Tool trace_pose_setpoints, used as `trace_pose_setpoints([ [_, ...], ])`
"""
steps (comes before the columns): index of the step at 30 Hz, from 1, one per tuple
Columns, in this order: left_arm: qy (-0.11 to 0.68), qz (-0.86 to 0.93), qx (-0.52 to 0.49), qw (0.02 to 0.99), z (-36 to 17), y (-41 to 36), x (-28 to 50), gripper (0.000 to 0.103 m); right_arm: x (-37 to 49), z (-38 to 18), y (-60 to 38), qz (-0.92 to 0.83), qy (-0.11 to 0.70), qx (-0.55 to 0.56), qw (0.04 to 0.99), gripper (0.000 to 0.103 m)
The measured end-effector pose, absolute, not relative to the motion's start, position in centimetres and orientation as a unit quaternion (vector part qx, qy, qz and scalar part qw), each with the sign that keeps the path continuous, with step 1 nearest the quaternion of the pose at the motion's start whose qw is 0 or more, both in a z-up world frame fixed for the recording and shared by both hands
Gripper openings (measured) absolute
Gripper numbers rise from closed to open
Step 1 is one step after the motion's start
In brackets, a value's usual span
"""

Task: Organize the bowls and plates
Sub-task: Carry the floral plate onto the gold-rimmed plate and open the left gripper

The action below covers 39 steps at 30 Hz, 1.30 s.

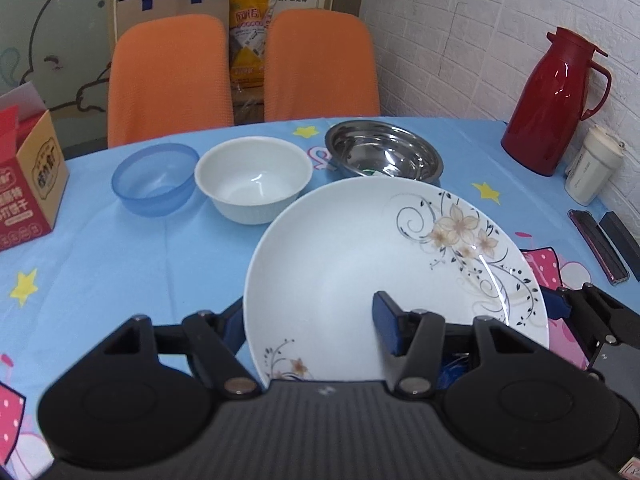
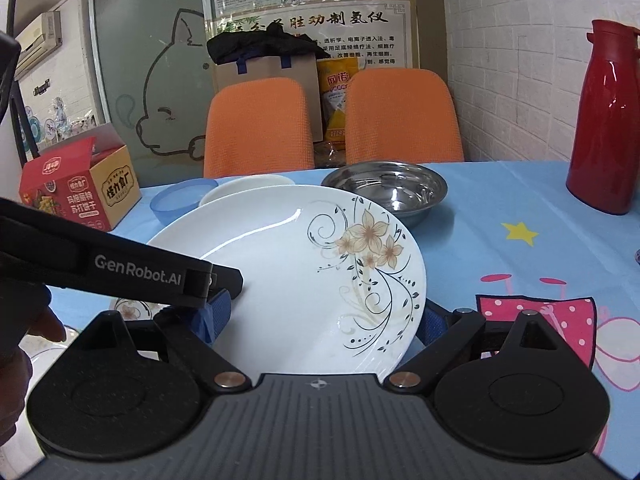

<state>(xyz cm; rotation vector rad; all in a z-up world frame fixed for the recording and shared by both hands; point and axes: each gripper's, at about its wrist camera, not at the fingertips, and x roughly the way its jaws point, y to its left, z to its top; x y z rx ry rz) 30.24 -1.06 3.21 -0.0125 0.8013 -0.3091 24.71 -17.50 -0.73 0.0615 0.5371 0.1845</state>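
- Left hand-held gripper point(image 1: 310, 316) is pinching the plate point(image 1: 360, 248) at its near left rim, one pad on the face and the other under the edge. The pinch is shallow, so the glazed rim could slide out if the wrist tips.
- Right hand-held gripper point(image 2: 322, 320) stands wide, its pads set against the plate's two edges near the rim. It seems to clamp across the curve, and pads on a rounded edge can ride off and let that side drop.
- Two grips share one plate, which hangs tilted just above the worktop point(image 1: 120, 260). If the hands move unevenly, one grip twists against the other and the plate could pop free.
- Another flowered rim point(image 2: 128, 312) shows just under the plate's left side in the right wrist view — a drop there would be china on china.
- Just beyond the far rim are the white bowl point(image 1: 254, 178), the blue bowl point(image 1: 156, 178) and the steel bowl point(image 1: 384, 152). Carried forward too low, the plate would knock them.
- Far right stands a red flask point(image 1: 556, 100), well apart — a risk only on a wide swing.
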Motion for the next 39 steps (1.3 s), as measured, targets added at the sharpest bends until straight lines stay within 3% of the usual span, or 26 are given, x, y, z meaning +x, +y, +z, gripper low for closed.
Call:
trace_pose_setpoints([
  [17, 0.405, -0.031, -0.064, 0.912, 0.9, 14.4, 17.3, 0.053, 15.8, -1.4, -4.4, 0.230, 0.292, 0.011, 0.928, 0.081],
  [25, 0.405, -0.038, -0.086, 0.910, -0.8, 15.6, 17.8, 0.054, 15.6, -2.6, -3.0, 0.229, 0.299, -0.007, 0.926, 0.082],
  [35, 0.381, -0.035, -0.090, 0.920, 0.2, 16.0, 17.8, 0.068, 15.5, -2.2, -3.2, 0.215, 0.291, -0.006, 0.932, 0.082],
  [39, 0.371, -0.037, -0.090, 0.923, 0.9, 15.9, 18.0, 0.069, 16.0, -2.7, -2.4, 0.206, 0.306, -0.084, 0.926, 0.082],
])
